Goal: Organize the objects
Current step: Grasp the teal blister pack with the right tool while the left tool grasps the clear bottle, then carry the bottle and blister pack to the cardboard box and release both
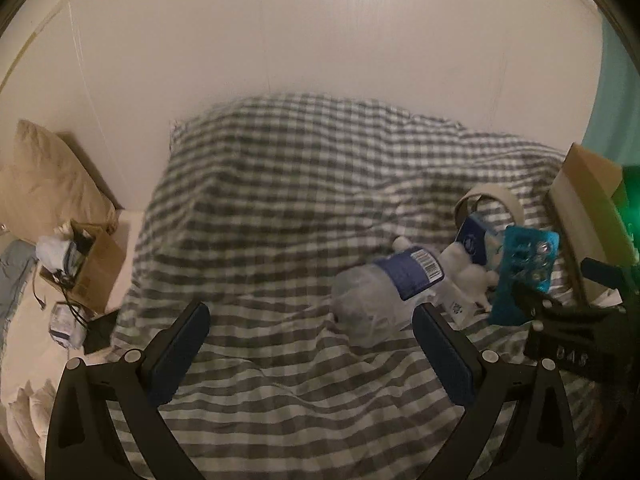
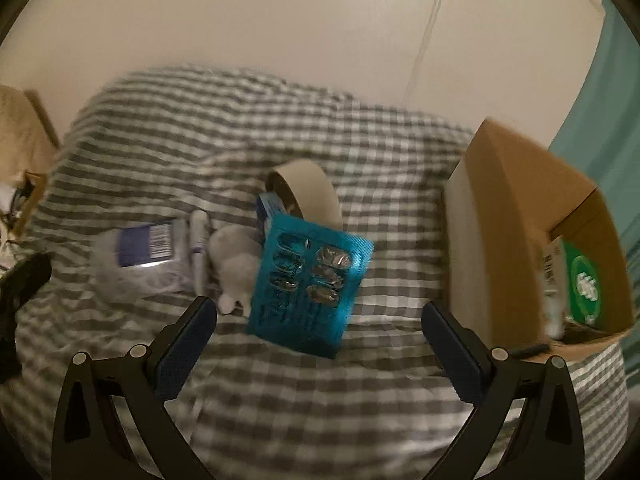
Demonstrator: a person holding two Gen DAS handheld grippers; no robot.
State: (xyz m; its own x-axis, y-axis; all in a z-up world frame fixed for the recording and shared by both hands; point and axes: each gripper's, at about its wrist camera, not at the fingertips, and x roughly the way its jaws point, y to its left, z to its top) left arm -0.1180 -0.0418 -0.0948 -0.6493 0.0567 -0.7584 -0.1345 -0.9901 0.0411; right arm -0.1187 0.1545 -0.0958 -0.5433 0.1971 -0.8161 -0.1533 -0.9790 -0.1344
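A clump of objects lies on the checked bedspread (image 2: 280, 400): a teal blister pack (image 2: 310, 286), a crumpled plastic bottle with a blue label (image 2: 140, 258), a small white plush toy (image 2: 236, 266), a roll of tape (image 2: 306, 190) and a blue packet (image 2: 270, 204). My right gripper (image 2: 318, 318) is open, its jaws standing either side of the blister pack and just short of it. My left gripper (image 1: 310, 320) is open over the bedspread, with the bottle (image 1: 384, 290) just ahead on the right. The right gripper (image 1: 560, 316) shows in the left wrist view near the blister pack (image 1: 524, 276).
An open cardboard box (image 2: 516, 232) stands at the right with a green package (image 2: 584, 284) inside. At the left edge of the bed another small cardboard box (image 1: 96, 268) holds cables and clutter, next to a beige pillow (image 1: 48, 184). A white wall is behind.
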